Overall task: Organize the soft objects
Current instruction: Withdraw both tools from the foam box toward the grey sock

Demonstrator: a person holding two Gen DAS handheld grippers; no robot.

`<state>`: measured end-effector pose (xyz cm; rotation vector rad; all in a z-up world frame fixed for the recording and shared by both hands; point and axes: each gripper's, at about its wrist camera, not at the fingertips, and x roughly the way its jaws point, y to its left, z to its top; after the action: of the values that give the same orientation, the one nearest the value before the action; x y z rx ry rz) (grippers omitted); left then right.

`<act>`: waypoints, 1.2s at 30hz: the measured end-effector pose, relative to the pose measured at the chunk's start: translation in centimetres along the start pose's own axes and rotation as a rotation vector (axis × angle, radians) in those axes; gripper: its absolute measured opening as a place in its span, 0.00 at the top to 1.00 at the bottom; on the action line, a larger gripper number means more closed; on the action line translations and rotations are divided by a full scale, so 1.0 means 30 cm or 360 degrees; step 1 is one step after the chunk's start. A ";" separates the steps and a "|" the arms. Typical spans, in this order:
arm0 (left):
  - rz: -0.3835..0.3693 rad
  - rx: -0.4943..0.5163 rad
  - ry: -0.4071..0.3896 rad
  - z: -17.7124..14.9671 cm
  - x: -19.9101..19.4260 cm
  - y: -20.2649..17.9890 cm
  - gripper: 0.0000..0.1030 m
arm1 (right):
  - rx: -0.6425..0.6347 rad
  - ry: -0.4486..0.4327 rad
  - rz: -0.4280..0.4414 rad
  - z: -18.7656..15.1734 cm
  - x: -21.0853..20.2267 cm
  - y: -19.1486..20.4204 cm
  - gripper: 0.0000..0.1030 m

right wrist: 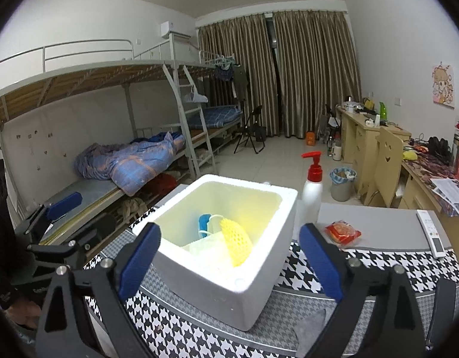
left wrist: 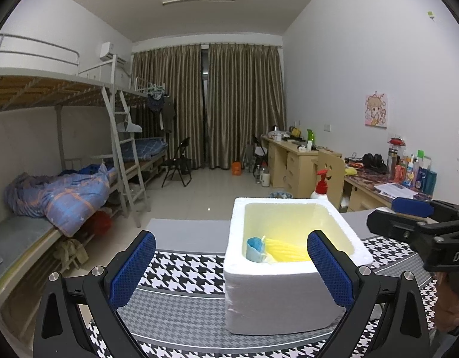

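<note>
A white foam box [left wrist: 277, 295] [right wrist: 223, 298] stands on the houndstooth cloth. Inside it lie a yellow foam net sleeve [right wrist: 236, 240] [left wrist: 284, 252], a blue soft item [right wrist: 205, 222] [left wrist: 255, 249] and a pale bag [right wrist: 204, 249]. My left gripper [left wrist: 230, 268] is open, and its blue pads straddle the box's near left corner without touching it. My right gripper [right wrist: 230, 256] is open too, held wide in front of the box with nothing between its pads. The right gripper also shows at the right edge of the left wrist view [left wrist: 414, 217].
A white pump bottle with a red top [right wrist: 311, 191] [left wrist: 320, 189] stands behind the box. A red snack packet [right wrist: 342, 231] and a white remote [right wrist: 432, 232] lie on the grey table to the right. Bunk beds stand at left, desks and a chair at right.
</note>
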<state>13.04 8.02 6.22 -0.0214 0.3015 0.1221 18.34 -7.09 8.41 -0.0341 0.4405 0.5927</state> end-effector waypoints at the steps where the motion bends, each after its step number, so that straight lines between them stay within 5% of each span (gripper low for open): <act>1: 0.0004 -0.0003 -0.0007 0.001 -0.004 -0.004 0.01 | -0.0005 -0.0009 -0.0006 -0.001 -0.006 -0.001 0.05; 15: -0.0029 0.0077 -0.0024 -0.003 -0.022 -0.093 0.01 | -0.0012 -0.0038 -0.0073 -0.034 -0.067 -0.033 0.05; 36: -0.0235 0.0160 -0.0016 -0.009 -0.028 -0.238 0.01 | 0.0043 -0.0080 -0.0253 -0.098 -0.189 -0.158 0.05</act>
<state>13.04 0.82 6.24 0.0568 0.2947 -0.0395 15.60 -14.51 7.63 -0.0280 0.3926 0.4304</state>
